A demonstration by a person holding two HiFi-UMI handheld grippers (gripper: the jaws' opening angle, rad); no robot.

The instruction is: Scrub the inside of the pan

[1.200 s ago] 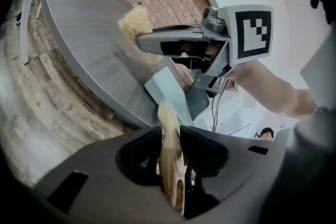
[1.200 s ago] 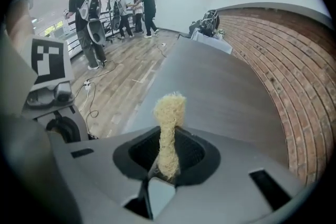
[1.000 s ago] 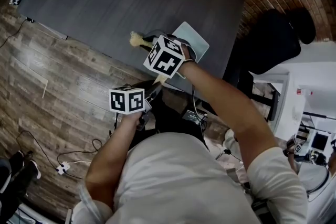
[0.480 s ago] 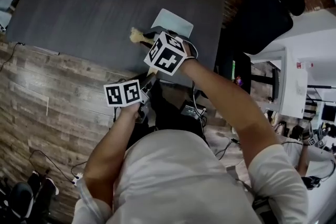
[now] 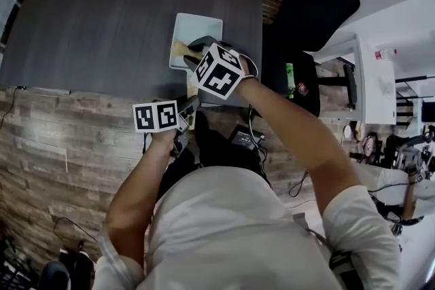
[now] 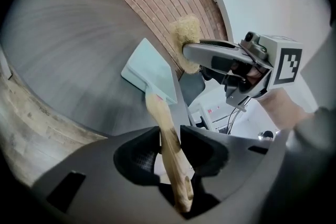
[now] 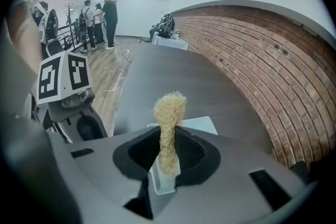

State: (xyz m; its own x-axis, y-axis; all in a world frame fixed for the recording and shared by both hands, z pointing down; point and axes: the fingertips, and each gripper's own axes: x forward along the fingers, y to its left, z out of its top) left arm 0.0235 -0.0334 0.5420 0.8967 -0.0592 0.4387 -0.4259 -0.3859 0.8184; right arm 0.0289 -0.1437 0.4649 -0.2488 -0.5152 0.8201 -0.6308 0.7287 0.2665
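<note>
**Pan held by handle, scrubber at pan**

Left gripper (image 6: 169, 140): jaws clamped on the wooden handle (image 6: 160, 113) of the pan (image 6: 152, 73), pads pressing it from both sides. The handle runs from the jaws away to the pale, square pan.

Pan location: over the near right part of the dark tabletop (image 5: 122, 10), close to its near edge. Whether it rests flat or is lifted I cannot tell.

Right gripper (image 7: 168, 147): jaws closed on a tan, fibrous scrubber (image 7: 169, 110), whose tuft sticks out past the jaw tips. In the head view the scrubber sits at the pan's near left edge (contact with the pan not resolvable).

Surroundings: a brick wall (image 7: 252, 55) beyond the tabletop's right side, a wood floor (image 5: 68, 146) on the near side, a black chair (image 5: 312, 3) to the right, and several people (image 7: 100, 13) standing far off.
</note>
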